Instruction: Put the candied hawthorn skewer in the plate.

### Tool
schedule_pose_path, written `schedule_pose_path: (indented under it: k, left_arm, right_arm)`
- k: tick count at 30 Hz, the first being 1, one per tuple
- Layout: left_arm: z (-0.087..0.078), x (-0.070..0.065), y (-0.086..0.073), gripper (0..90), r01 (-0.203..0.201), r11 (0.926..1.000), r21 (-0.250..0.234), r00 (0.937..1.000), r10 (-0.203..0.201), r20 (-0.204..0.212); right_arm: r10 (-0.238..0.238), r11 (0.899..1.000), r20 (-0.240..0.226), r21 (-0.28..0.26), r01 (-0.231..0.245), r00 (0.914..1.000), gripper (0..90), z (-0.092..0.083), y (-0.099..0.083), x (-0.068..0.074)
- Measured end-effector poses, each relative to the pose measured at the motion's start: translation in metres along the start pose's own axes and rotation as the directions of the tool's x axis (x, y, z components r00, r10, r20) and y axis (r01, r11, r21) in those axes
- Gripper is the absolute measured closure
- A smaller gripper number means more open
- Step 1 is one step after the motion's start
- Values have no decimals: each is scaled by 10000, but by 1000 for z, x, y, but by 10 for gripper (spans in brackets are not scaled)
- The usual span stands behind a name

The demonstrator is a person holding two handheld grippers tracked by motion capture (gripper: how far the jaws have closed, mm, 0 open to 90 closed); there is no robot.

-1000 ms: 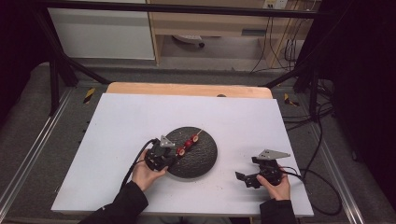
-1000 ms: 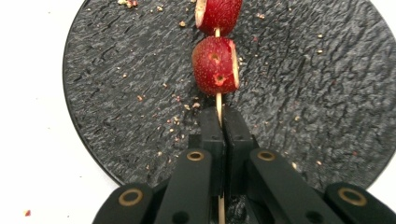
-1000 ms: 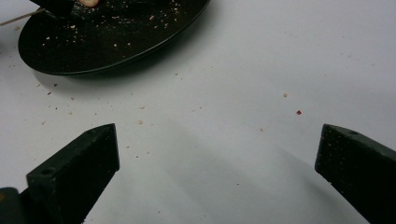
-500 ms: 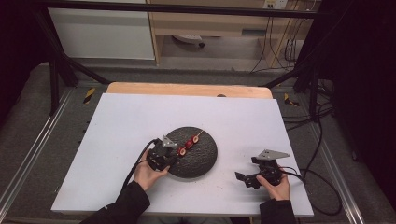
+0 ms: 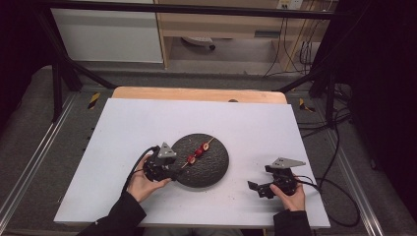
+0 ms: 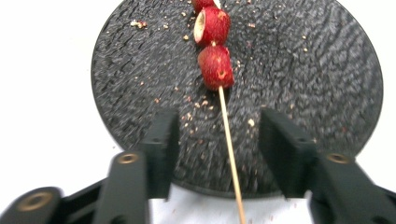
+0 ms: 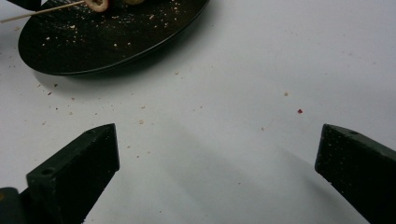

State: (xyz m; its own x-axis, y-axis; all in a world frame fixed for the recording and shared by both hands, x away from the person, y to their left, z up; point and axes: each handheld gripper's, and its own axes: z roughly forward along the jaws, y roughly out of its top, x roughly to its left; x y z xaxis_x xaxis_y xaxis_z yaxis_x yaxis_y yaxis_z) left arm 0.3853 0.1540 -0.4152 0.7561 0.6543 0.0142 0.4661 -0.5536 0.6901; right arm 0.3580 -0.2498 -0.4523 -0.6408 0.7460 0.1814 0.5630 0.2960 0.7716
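Jaws of the left gripper [image 6: 217, 140] stand apart either side of the wooden skewer [image 6: 229, 149], not touching it; its red fruit pieces [image 6: 215, 65] lie on the black plate [image 6: 317, 70]. The right gripper [image 7: 217, 154] gapes wide over the white worktop [image 7: 261, 60], beside the plate.

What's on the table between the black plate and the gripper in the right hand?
Just bare white table with a few crumbs, seen in the right gripper view, between the black plate and the right gripper.
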Motion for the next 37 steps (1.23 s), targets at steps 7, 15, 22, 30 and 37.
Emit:
schedule_pose_path:
  k: [7, 15, 22, 30, 37]
  left_arm:
    - [-18, 14, -15, 210, 314, 9994, -115, 9995, -314, 38]
    - [-40, 31, -40, 62, 940, 9952, -272, 9942, -953, -504]
    - [-49, 38, -74, 64, 1373, 9885, -637, 9875, -1416, -695]
    - [-52, 43, -99, 72, 1520, 9847, -848, 9834, -1593, -872]
    - [-53, 43, -103, 64, 1416, 9861, -869, 9851, -1490, -863]
  right_arm:
    - [-5, 10000, 33, -27, 5, 10000, 6, -1, 0, 0]
    - [61, 10000, 21, -49, -61, 10000, 6, -1, 0, 0]
    - [71, 10000, -23, 31, -71, 10000, 6, 0, 0, 0]
    - [54, 9999, 14, 113, -55, 10000, 5, 1, -3, -1]
    - [95, 9998, -20, 172, -95, 10000, 5, -1, -4, 0]
